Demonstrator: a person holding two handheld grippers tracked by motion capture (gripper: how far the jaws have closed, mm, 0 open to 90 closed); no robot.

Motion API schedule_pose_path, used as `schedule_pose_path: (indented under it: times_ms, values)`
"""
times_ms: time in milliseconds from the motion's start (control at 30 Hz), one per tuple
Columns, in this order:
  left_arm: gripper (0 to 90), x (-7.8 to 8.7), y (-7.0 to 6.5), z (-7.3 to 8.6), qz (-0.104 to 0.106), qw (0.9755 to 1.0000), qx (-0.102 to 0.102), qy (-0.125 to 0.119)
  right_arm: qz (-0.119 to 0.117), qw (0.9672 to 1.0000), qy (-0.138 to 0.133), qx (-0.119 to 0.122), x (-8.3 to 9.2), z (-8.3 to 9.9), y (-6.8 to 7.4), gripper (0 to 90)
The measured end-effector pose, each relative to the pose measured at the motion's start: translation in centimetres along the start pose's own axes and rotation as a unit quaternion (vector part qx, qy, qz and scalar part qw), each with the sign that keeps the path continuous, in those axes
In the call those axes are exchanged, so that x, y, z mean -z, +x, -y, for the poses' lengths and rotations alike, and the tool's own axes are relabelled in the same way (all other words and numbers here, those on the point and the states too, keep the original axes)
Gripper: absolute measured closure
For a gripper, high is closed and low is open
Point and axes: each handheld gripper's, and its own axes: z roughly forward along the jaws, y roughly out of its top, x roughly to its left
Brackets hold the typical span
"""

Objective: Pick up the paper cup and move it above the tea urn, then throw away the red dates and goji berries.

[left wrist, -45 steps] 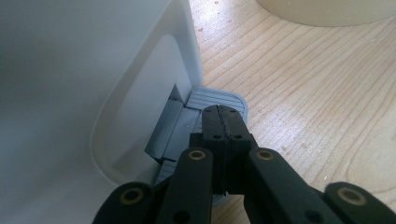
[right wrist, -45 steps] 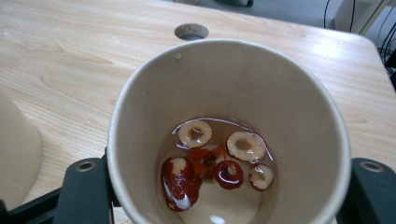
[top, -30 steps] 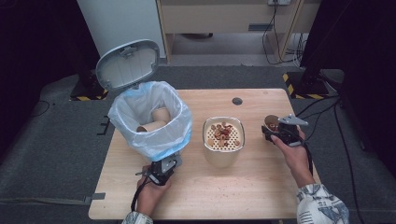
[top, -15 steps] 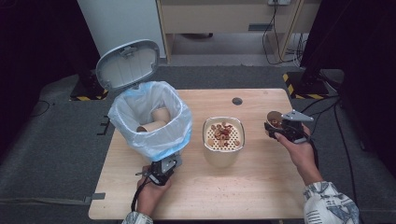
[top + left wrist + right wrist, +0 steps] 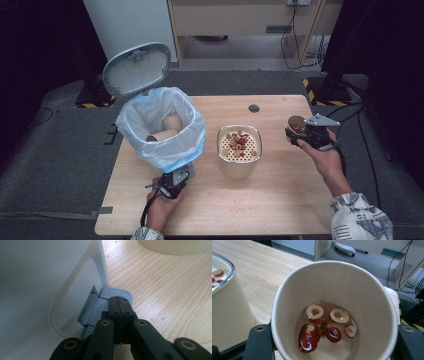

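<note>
Cup (image 5: 334,312) clamped between right gripper (image 5: 306,134) jaws (wet dates inside); keep level. Left gripper (image 5: 119,315), jaws together, presses pedal (image 5: 117,293).

Paper cup (image 5: 334,310) bottom cut off by frame; bin pedal (image 5: 117,293) partly hidden (behind jaws).

A lab: black curtains (image 5: 30,45), floor cables (image 5: 300,35), hazard-taped stand bases (image 5: 320,90).
</note>
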Motion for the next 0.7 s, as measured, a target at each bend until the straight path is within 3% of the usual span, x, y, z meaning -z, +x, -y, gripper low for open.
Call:
schedule_pose_path:
  times_ms: [267, 533, 700]
  values:
    - [89.2, 0.0, 0.0, 0.0, -0.001, 1.0000, 0.001, 0.000, -0.005, 0.9999, -0.002, 0.011, 0.6, -1.1, -0.2, 33.9]
    - [89.2, 0.0, 0.0, 0.0, 0.000, 1.0000, -0.001, 0.000, -0.011, 0.9986, 0.003, 0.052, 0.6, -3.0, 0.2, 33.9]
    - [89.2, 0.0, 0.0, 0.0, 0.000, 1.0000, -0.001, 0.001, -0.012, 0.9980, -0.002, 0.062, 0.5, -4.5, 0.7, 33.9]
